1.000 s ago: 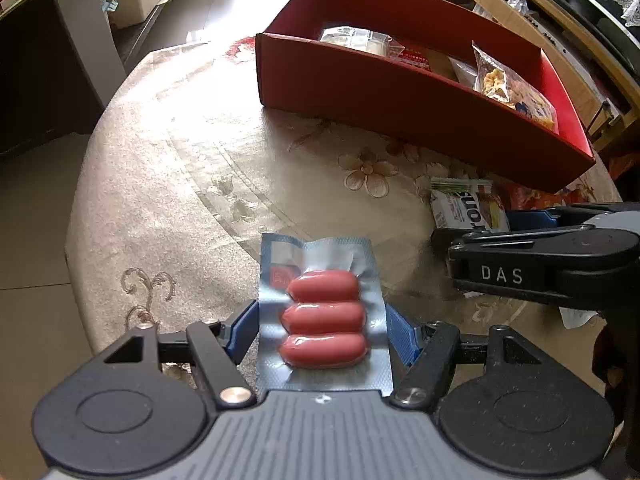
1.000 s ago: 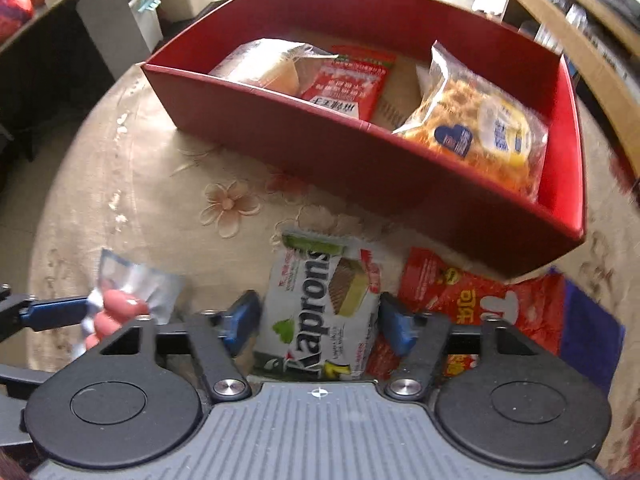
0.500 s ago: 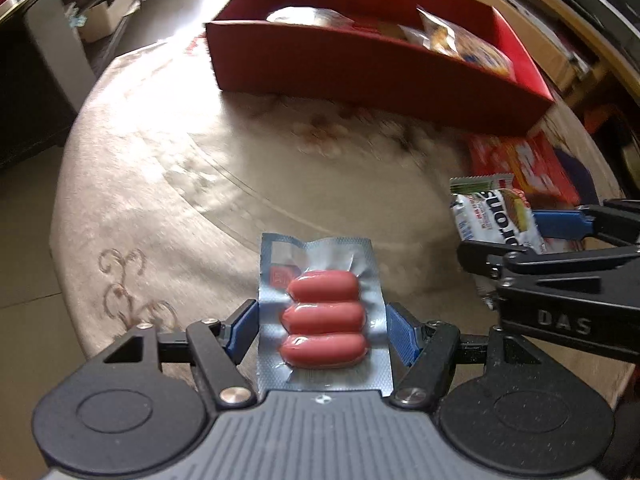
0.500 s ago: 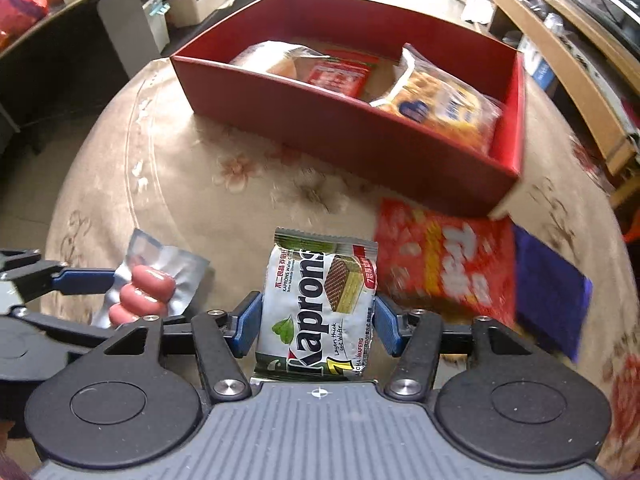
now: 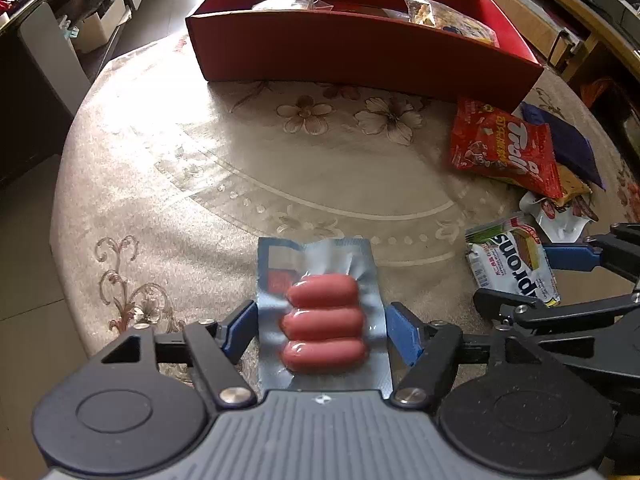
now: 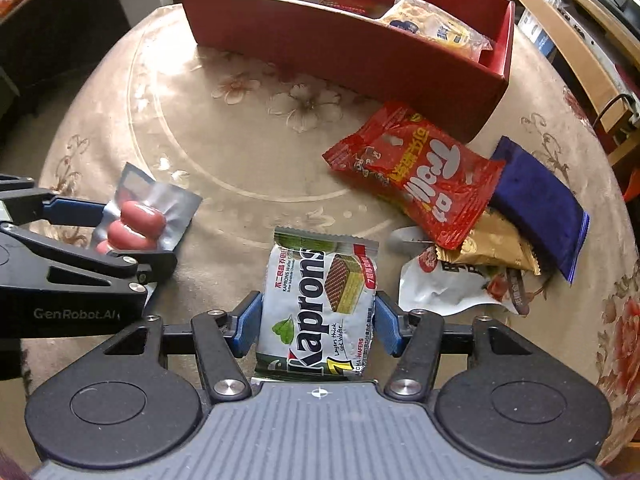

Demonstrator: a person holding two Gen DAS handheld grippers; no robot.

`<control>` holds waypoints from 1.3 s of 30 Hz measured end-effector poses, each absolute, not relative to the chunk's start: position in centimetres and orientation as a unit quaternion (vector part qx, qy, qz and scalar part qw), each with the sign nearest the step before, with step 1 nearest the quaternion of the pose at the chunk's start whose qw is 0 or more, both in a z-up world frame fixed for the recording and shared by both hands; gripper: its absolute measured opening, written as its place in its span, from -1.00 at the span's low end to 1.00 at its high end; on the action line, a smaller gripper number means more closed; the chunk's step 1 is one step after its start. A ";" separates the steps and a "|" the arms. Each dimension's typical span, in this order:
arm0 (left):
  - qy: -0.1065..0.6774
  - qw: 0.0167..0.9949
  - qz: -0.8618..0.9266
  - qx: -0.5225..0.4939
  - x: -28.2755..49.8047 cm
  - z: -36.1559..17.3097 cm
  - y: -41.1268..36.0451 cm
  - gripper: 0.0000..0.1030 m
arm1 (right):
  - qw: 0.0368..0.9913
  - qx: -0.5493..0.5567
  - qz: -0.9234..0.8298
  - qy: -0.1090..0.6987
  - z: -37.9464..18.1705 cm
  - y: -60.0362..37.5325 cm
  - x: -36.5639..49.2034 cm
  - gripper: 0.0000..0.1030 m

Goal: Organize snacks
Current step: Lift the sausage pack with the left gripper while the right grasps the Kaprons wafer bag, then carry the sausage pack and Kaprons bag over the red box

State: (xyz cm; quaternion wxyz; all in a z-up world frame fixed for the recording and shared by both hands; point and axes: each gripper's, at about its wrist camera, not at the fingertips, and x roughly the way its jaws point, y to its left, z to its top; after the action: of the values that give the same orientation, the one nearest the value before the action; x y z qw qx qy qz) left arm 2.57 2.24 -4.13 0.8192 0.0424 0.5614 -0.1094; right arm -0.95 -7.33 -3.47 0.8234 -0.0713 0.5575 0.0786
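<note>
My left gripper [image 5: 320, 330] is shut on a silver pack of three red sausages [image 5: 322, 320], held above the round table's near side. It also shows in the right wrist view [image 6: 136, 220]. My right gripper [image 6: 316, 322] is shut on a Kaprons wafer pack [image 6: 320, 304], seen in the left wrist view [image 5: 514, 264] at the right. The red box [image 5: 360, 48] stands at the far side of the table and holds several snack bags [image 6: 436, 28].
A red Trolli bag [image 6: 420, 172], a dark blue pack [image 6: 540, 200], a gold pack [image 6: 496, 248] and a white pack [image 6: 444, 288] lie piled on the beige flowered tablecloth [image 5: 240, 152] right of me. Shelves and furniture surround the table.
Both grippers have pulled back and up from the box with their packs still held. The box looks farther away and more of the table shows.
</note>
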 end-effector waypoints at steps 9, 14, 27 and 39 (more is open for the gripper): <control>0.551 0.826 -0.101 0.058 2.0 -4.3 1.9 0.36 | 0.825 -0.076 0.082 0.554 -4.0 -7.6 -1.1 0.35; 0.554 0.826 -0.097 0.042 1.5 -4.1 2.1 0.30 | 0.831 -0.079 0.075 0.546 -3.5 -7.7 -1.9 0.26; 0.527 0.842 -0.112 0.006 1.8 -1.4 2.5 0.30 | 0.860 -0.046 0.081 0.502 -0.7 -8.3 -2.8 0.26; 0.502 0.858 -0.105 -0.015 3.1 0.6 2.6 0.30 | 0.879 -0.018 0.083 0.470 1.3 -8.9 -2.2 0.26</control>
State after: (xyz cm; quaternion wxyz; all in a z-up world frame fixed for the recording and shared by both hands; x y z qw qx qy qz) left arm 3.11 2.65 0.62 0.8582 -0.0150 0.5024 -0.1047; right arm -2.16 -8.88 1.28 0.8788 -0.0177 0.4696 0.0832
